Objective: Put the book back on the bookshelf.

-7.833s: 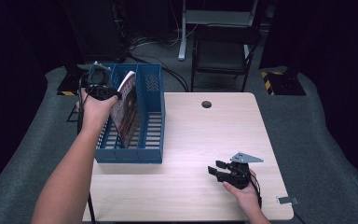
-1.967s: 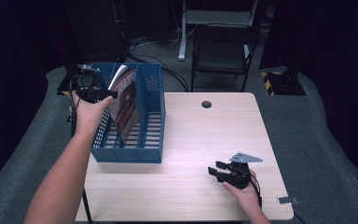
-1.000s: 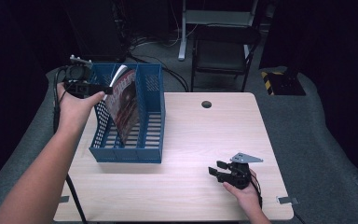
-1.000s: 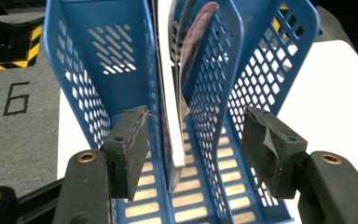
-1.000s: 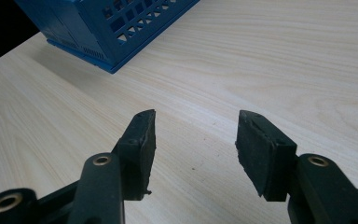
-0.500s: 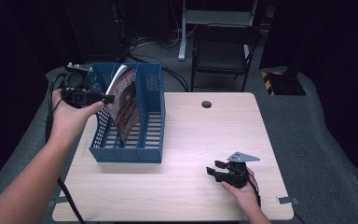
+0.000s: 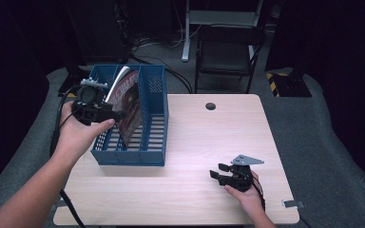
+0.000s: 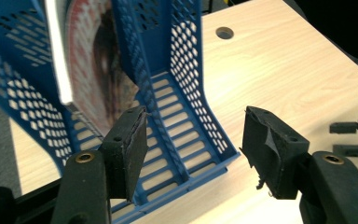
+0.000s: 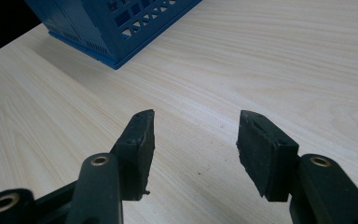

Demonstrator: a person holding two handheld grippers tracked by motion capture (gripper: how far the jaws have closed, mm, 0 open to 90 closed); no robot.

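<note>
1. Nearest the person, the right gripper (image 7: 221,173) is resting low over the table (image 7: 190,199), well to the right of the blue file rack (image 7: 145,145) and a little nearer the person than it. Its jaws are standing wide apart with nothing but bare wood between them, and they are pointing left toward the rack's near corner.

2. Next out, the left gripper (image 7: 116,114) is hovering at the rack's left wall, at the height of its top rim. In the left gripper view its jaws are gaping open and empty, one pad (image 8: 130,149) sitting just in front of the lower corner of the magazine (image 8: 91,70) without pressing on it.

3. The magazine is standing on edge in the rack's left compartment, leaning with its top toward the far left corner. Its long axis is running from the near edge of the rack to the far edge, so it is lying straight ahead of the left jaws; the left hand is by far the nearer of the two.

4. I judge that any fresh grip would have to clear the rack's perforated left wall and the middle divider (image 8: 177,93), which are hemming the magazine in.

5. Beyond the rack, a round cable hole (image 7: 210,106) is showing in the tabletop, and a dark chair (image 7: 228,47) is standing past the far edge.
</note>
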